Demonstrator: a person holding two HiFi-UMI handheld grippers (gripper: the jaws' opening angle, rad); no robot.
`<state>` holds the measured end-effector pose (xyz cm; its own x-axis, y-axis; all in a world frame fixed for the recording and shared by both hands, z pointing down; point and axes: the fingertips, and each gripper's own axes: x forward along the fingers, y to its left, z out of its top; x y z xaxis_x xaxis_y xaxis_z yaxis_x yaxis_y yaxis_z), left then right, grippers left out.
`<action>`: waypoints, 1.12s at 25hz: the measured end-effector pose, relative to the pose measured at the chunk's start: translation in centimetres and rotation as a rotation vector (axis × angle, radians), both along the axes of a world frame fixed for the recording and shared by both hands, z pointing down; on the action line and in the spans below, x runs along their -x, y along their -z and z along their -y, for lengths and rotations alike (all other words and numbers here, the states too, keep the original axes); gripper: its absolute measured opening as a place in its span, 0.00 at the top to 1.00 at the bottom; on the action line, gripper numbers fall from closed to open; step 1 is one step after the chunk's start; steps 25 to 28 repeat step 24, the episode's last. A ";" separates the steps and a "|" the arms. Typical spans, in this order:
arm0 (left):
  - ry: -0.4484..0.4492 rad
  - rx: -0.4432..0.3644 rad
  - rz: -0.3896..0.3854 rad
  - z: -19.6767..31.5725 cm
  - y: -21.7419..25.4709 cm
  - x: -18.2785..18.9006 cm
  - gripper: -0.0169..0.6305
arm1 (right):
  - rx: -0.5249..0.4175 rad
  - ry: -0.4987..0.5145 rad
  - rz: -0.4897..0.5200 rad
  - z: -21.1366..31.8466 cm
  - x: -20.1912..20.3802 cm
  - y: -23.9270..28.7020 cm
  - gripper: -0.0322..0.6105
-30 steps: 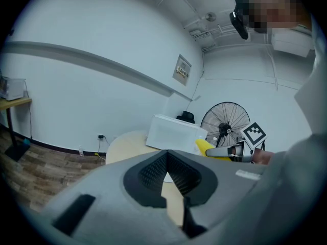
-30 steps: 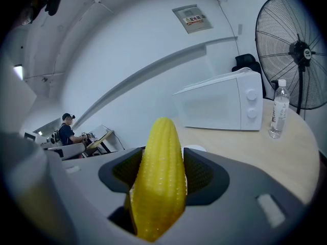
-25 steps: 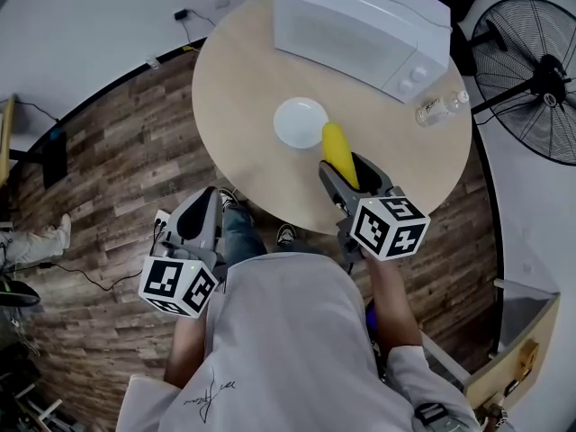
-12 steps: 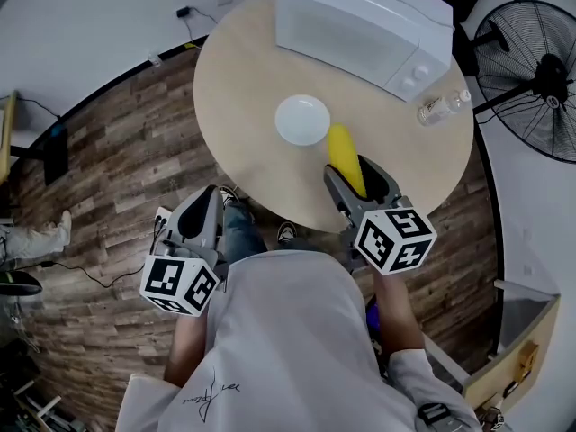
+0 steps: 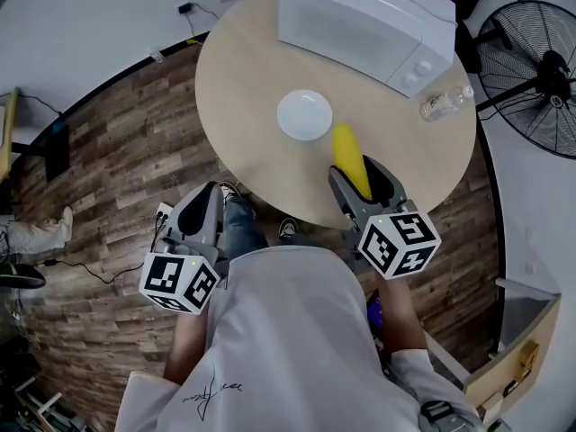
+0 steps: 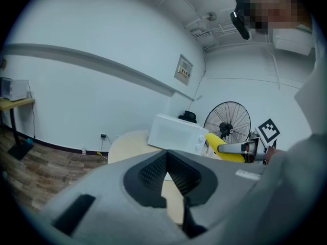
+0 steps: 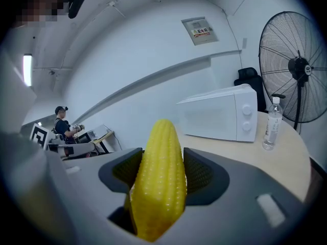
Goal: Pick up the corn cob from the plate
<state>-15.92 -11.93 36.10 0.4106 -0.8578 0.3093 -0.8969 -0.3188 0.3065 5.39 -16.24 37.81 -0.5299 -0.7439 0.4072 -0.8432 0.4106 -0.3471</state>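
The yellow corn cob (image 5: 345,147) is lifted off the white plate (image 5: 304,115), which now lies bare on the round table (image 5: 243,88). My right gripper (image 5: 358,175) is shut on the cob's near half, to the right of the plate and nearer the table's front edge. In the right gripper view the corn cob (image 7: 159,188) stands between the two pads of the right gripper (image 7: 162,162), tip pointing away. My left gripper (image 5: 205,196) hangs over the floor left of the table, jaws together and holding nothing. In the left gripper view that gripper's (image 6: 166,154) pads meet, and the corn cob (image 6: 225,148) shows far right.
A white microwave (image 5: 360,25) stands at the back of the table, with a clear water bottle (image 5: 443,106) to its right. A black standing fan (image 5: 531,57) is beyond the table's right edge. Wood floor (image 5: 108,178) lies to the left. A person stands far off (image 7: 62,124).
My right gripper has drawn the corn cob back from the plate's rim toward the table's front edge. The left gripper has stayed where it was.
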 end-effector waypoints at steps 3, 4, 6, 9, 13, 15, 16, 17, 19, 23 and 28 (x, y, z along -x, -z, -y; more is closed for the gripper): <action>-0.002 -0.002 -0.005 0.0 0.1 -0.1 0.99 | -0.001 0.008 0.001 0.1 0.1 0.1 0.53; -0.002 0.000 -0.005 0.0 0.1 0.0 0.99 | -0.003 0.010 0.003 0.1 0.1 0.1 0.53; 0.000 0.001 -0.005 -0.1 0.1 0.1 0.99 | -0.006 0.016 0.006 0.2 0.3 0.2 0.53; 0.001 0.000 -0.007 -0.1 0.1 -0.2 0.99 | -0.009 0.028 0.009 0.3 0.1 0.4 0.53; -0.003 -0.002 -0.007 0.1 0.2 -0.5 0.99 | -0.013 0.039 0.014 0.4 -0.1 0.6 0.53; -0.007 -0.002 -0.007 0.0 0.2 -0.7 0.99 | -0.007 0.044 0.019 0.3 -0.2 0.5 0.53; -0.010 -0.001 -0.007 -0.1 0.2 -0.7 0.99 | -0.004 0.046 0.024 0.3 -0.2 0.4 0.53; -0.012 -0.001 -0.007 -0.1 0.2 -0.8 0.99 | -0.002 0.049 0.030 0.3 -0.1 0.4 0.53; -0.016 -0.001 -0.009 -0.1 0.2 -0.8 0.99 | -0.003 0.058 0.037 0.3 0.0 0.5 0.53; -0.023 -0.003 -0.009 0.1 0.3 -0.9 0.99 | -0.013 0.080 0.047 0.6 0.2 0.9 0.53; -0.024 -0.003 -0.009 0.1 0.3 -0.9 0.99 | -0.015 0.085 0.052 0.6 0.2 1.0 0.53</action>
